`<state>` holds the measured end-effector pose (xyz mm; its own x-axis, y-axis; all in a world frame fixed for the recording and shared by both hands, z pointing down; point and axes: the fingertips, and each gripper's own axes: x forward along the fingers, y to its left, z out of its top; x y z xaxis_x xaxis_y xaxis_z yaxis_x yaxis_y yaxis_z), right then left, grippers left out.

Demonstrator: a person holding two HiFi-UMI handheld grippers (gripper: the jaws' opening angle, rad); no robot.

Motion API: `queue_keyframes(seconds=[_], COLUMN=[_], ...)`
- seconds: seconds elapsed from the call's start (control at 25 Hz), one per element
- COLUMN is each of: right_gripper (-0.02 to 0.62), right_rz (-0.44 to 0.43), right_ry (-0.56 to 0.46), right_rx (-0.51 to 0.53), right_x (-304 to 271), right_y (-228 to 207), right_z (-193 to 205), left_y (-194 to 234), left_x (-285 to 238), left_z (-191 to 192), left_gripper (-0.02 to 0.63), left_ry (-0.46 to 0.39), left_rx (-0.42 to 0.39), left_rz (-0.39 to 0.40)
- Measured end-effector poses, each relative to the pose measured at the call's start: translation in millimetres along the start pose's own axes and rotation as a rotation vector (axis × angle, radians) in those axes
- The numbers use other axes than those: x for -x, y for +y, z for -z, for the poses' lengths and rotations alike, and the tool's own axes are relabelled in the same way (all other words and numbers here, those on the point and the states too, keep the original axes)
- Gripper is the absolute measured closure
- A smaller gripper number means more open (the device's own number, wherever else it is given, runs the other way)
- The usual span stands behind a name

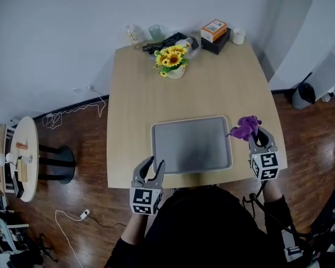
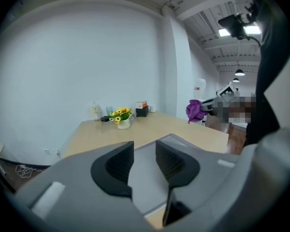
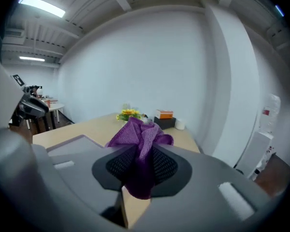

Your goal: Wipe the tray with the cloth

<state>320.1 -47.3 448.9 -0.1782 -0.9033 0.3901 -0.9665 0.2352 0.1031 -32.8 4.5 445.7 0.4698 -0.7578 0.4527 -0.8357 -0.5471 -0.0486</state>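
A grey rectangular tray (image 1: pixel 192 144) lies on the wooden table (image 1: pixel 145 99) near its front edge. My left gripper (image 1: pixel 150 168) hovers at the tray's front left corner; in the left gripper view a narrow gap shows between its jaws (image 2: pixel 145 153), with only the tray surface (image 2: pixel 144 183) seen beyond it. My right gripper (image 1: pixel 258 137) sits just past the tray's right edge, shut on a crumpled purple cloth (image 1: pixel 244 127). In the right gripper view the cloth (image 3: pixel 137 134) bulges up out of the closed jaws (image 3: pixel 141 161), and the tray (image 3: pixel 67 146) lies to the left.
At the table's far edge stand a pot of sunflowers (image 1: pixel 173 60), a black box with an orange box on it (image 1: pixel 215 35), a white cup (image 1: pixel 238 36) and small glass jars (image 1: pixel 135 34). A small round side table (image 1: pixel 25 149) and cables (image 1: pixel 72 113) are on the floor at left.
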Motion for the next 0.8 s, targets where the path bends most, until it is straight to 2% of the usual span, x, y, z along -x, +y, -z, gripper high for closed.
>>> queue_keyframes(seconds=[0.16, 0.32, 0.4, 0.48, 0.52, 0.56, 0.72, 0.8], right_gripper=[0.514, 0.498, 0.475, 0.445, 0.383, 0.354, 0.358, 0.45], right_rz=[0.047, -0.022, -0.034, -0.034, -0.034, -0.033, -0.066, -0.106], right_ry=[0.133, 0.414, 0.443, 0.432, 0.409, 0.362, 0.076, -0.053], right_rx=[-0.029, -0.119, -0.177, -0.167, -0.153, -0.144, -0.142, -0.138], right_x=[-22, -63, -69, -64, -59, -53, -24, -11], right_y=[-26, -15, -11, -9, -8, -6, 11, 29], right_z=[65, 175, 195, 185, 171, 149, 32, -17], left_y=[-6, -7, -7, -7, -7, -5, 0, 0], left_x=[-5, -10, -11, -10, -10, -10, -13, -17], left_z=[0, -6, -9, -9, -8, -9, -11, -12], left_gripper=[0.482, 0.482, 0.482, 0.482, 0.482, 0.482, 0.482, 0.483], left_ry=[0.019, 0.019, 0.012, 0.009, 0.008, 0.005, -0.014, -0.02], left_rx=[-0.023, -0.028, -0.025, -0.015, -0.008, -0.001, 0.015, 0.016], left_rz=[0.008, 0.011, 0.009, 0.011, 0.013, 0.015, 0.028, 0.041])
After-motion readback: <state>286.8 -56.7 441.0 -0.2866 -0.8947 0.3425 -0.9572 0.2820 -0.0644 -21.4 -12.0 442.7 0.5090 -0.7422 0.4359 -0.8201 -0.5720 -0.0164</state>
